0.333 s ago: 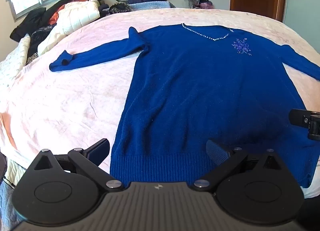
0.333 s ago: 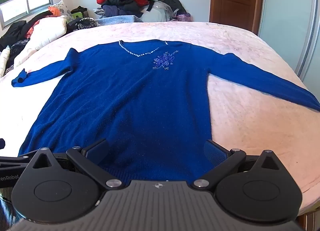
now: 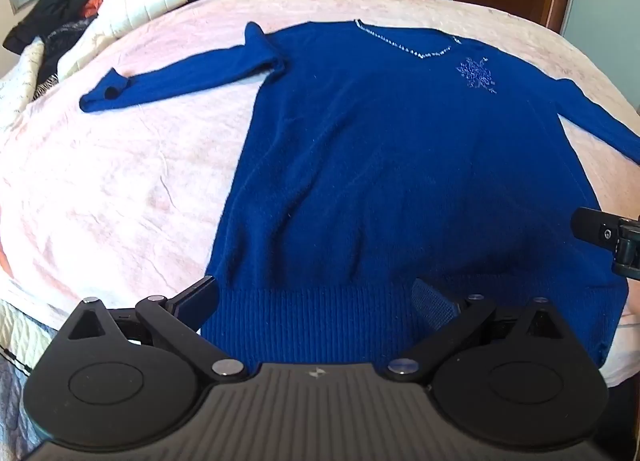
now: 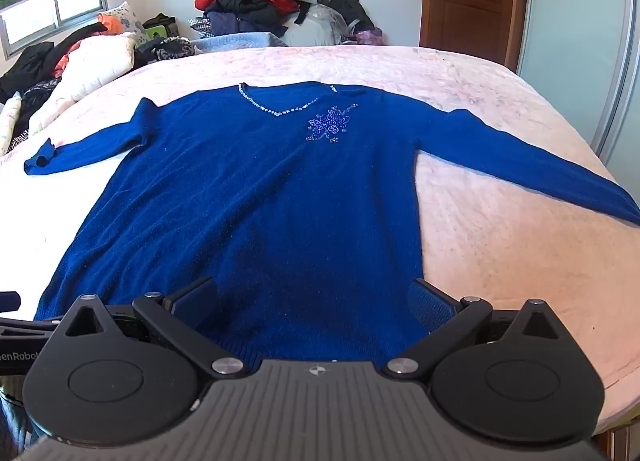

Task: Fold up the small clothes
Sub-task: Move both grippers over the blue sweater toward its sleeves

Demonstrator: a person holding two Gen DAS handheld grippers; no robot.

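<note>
I see a big bed [image 4: 500, 261] with a soft pink cover. A blue sweater [image 4: 260, 213] lies flat on it, front side up, with both sleeves spread out to the sides. Its bottom edge is close to the near side of the bed. At the far left side, a white puffy blanket [image 4: 100, 57] and some dark clothes [image 3: 52, 21] sit in a heap.

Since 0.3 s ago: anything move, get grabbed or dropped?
The left gripper has tipped down and eased closer: in its view the bed's far edge sits higher and the blue sweater fills more of the frame. The right gripper has lifted its aim a little, so the sweater sits lower in its view. Nothing grabbed or released; both stay open above the hem. The sweater stays flat on the pink bedspread, sleeves spread.
</note>
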